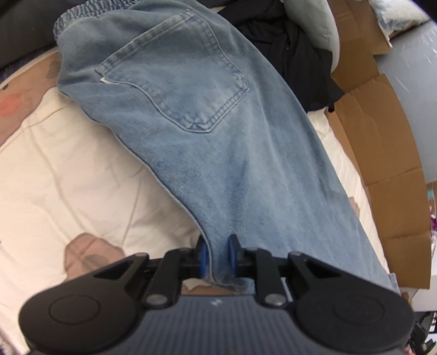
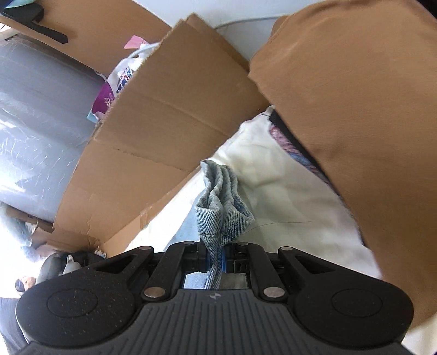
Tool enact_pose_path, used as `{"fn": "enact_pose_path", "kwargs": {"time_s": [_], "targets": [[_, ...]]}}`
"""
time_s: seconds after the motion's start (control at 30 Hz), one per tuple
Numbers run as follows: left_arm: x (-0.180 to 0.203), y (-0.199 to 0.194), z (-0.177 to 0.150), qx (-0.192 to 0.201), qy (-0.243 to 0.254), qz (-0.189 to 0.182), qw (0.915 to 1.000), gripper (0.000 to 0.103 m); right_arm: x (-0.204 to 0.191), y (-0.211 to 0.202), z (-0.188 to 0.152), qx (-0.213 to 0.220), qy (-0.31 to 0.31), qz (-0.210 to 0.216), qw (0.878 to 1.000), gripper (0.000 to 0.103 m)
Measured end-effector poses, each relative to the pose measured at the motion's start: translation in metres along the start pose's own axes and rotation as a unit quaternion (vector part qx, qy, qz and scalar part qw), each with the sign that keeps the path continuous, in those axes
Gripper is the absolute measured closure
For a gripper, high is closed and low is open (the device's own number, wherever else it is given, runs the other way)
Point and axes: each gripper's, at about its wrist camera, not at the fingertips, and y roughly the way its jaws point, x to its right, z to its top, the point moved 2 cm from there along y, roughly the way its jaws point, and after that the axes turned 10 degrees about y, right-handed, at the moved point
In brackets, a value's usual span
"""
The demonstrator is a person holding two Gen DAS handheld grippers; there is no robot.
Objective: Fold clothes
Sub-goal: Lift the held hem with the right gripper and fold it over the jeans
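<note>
A pair of light blue jeans (image 1: 207,131) stretches away from me over a cream bedspread (image 1: 68,169), back pocket up and elastic waistband at the far end. My left gripper (image 1: 217,255) is shut on the near edge of the jeans, blue pads pressing the denim from both sides. In the right wrist view, a bunched denim hem (image 2: 221,207) sticks up out of my right gripper (image 2: 217,258), which is shut on it and held above the bedspread (image 2: 275,185).
Flattened cardboard (image 1: 382,153) lines the bed's right side, also cardboard (image 2: 164,131) in the right wrist view. A black garment (image 1: 297,62) and a grey pillow (image 1: 314,24) lie beyond the jeans. A tan cloth (image 2: 360,109) hangs close on the right. Plastic-wrapped grey furniture (image 2: 35,123) stands left.
</note>
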Motion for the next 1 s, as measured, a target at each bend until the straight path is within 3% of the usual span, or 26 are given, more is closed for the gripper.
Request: {"fn": "enact_pose_path", "kwargs": {"time_s": [0.3, 0.77, 1.0], "targets": [[-0.001, -0.003, 0.005, -0.032, 0.016, 0.007, 0.9993, 0.087, 0.038, -0.101, -0.034, 0.0, 0.028, -0.05, 0.998, 0.097], [0.001, -0.001, 0.011, -0.075, 0.048, 0.034, 0.9954, 0.087, 0.122, -0.178, -0.087, -0.001, 0.098, -0.12, 0.988, 0.097], [-0.003, -0.002, 0.027, -0.09, 0.064, 0.037, 0.9932, 0.087, 0.138, -0.204, -0.107, 0.0, 0.101, -0.148, 0.984, 0.097]]}}
